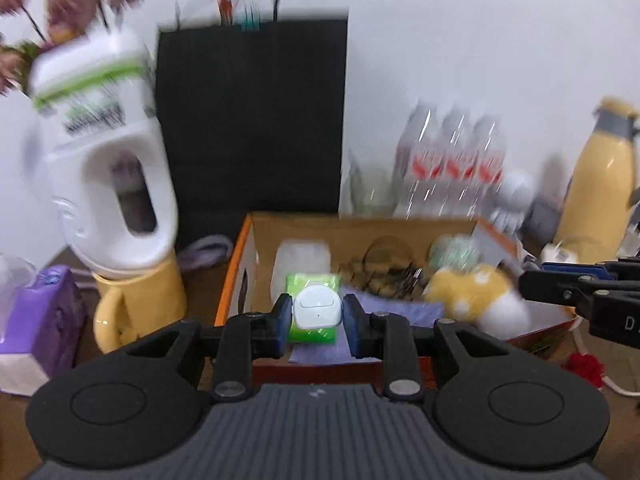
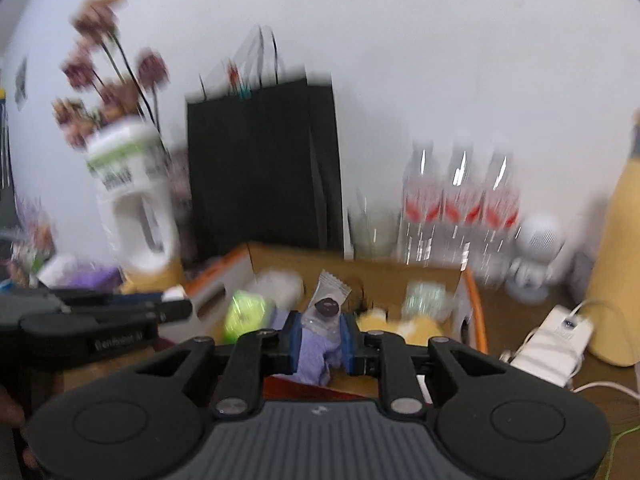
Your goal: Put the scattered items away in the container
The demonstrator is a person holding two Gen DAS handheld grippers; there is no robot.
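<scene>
A green wipes pack (image 1: 314, 312) with a white lid sits between the left hand-held gripper's (image 1: 316, 316) pads, over the open cardboard box (image 1: 240, 264).

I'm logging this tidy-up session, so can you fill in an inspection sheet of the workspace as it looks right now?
Surface: brown wooden table.
Job's things: open cardboard box already holding a yellow plush toy.
Clutter: yellow ceramic mug, purple tissue pack.
Grippers: left gripper shut on a green wet-wipe pack; right gripper shut on a clear snack sachet.
Cables: white cable at a white charger.
Surroundings: black paper bag, clear water bottles, white wall.
</scene>
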